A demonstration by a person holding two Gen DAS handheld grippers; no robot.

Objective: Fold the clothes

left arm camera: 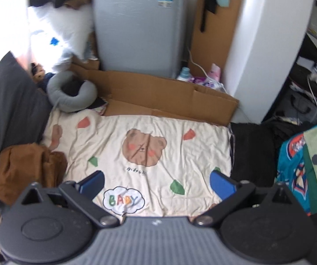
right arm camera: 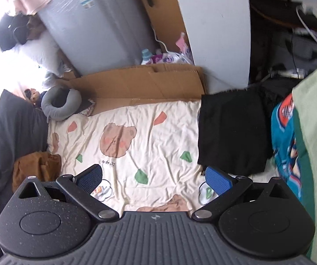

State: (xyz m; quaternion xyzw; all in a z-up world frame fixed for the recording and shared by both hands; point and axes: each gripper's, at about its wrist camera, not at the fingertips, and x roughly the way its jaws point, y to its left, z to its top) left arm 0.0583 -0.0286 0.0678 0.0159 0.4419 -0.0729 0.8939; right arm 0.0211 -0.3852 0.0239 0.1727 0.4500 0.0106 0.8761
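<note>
Clothes sit around the edges of a cream bear-print sheet (left arm camera: 158,150) spread flat as the work surface; nothing lies on its middle. Black garment (right arm camera: 231,130) rests at the sheet's right edge, flat and roughly rectangular with fairly straight sides, so it looks already folded, though I can't tell how many layers. Brown garment (left arm camera: 26,172) is a crumpled heap at the sheet's left edge, clearly unfolded. Teal printed garment (right arm camera: 284,141) sits farther right past the black one, bunched, with a pale green fabric (right arm camera: 312,132) draped close to the lens over it; can't tell whether that one is held up or just hanging.

Left gripper (left arm camera: 157,182) hovers low over the near part of the sheet, blue pads spread wide apart, nothing between them. Right gripper (right arm camera: 154,176) same: wide apart, empty, above the sheet's near-right area, its right pad just beside the black garment's near corner but not touching it as far as I can see.

Progress judgement: early to middle. Maybe one item done (black), at least the brown heap and the teal piece left. No garment is laid out for folding, so the moment reads as between items; next would likely be pulling one heap onto the sheet and flattening it.

Background: flattened cardboard (left arm camera: 165,92) behind the sheet, grey neck pillow (left arm camera: 70,92) at the far left corner, grey appliance (left arm camera: 140,26) behind. Both views slightly blurred.
</note>
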